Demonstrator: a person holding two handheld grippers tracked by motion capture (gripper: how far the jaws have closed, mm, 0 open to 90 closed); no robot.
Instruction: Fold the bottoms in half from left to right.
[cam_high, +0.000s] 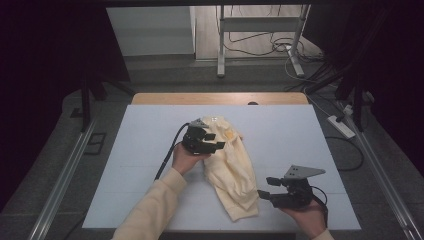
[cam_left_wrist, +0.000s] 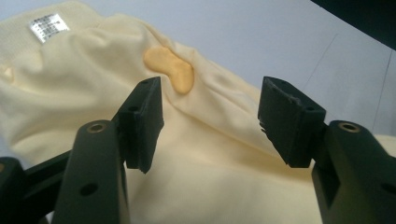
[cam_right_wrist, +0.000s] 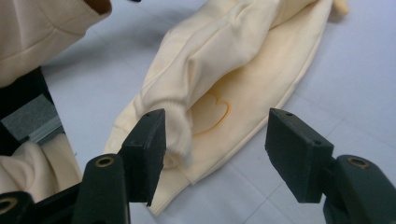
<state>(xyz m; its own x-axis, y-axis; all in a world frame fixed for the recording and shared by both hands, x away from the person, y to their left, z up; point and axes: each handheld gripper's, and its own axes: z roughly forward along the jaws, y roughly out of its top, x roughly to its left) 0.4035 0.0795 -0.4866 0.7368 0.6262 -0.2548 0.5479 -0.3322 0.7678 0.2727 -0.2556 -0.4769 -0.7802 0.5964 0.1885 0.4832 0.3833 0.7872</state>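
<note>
A pale yellow sweatshirt (cam_high: 232, 165) lies crumpled in the middle of the white table top (cam_high: 300, 135). My left gripper (cam_high: 216, 143) hovers over its upper part, open, jaws pointing right. In the left gripper view the left gripper (cam_left_wrist: 215, 126) straddles the cloth just below an orange patch (cam_left_wrist: 170, 70); a white label (cam_left_wrist: 46, 25) shows at the top left. My right gripper (cam_high: 265, 188) sits at the garment's lower right edge, open. In the right gripper view the right gripper (cam_right_wrist: 219, 154) faces a ribbed sleeve cuff (cam_right_wrist: 180, 135) lying over an outlined shape (cam_right_wrist: 210, 112). Nothing is held.
A wooden strip (cam_high: 220, 98) borders the table's far edge. Metal stand legs (cam_high: 220, 45) and cables lie on the floor beyond. A power strip (cam_high: 341, 126) rests on the floor at the right. The person's cream sleeve (cam_right_wrist: 42, 28) crosses the right gripper view's top left.
</note>
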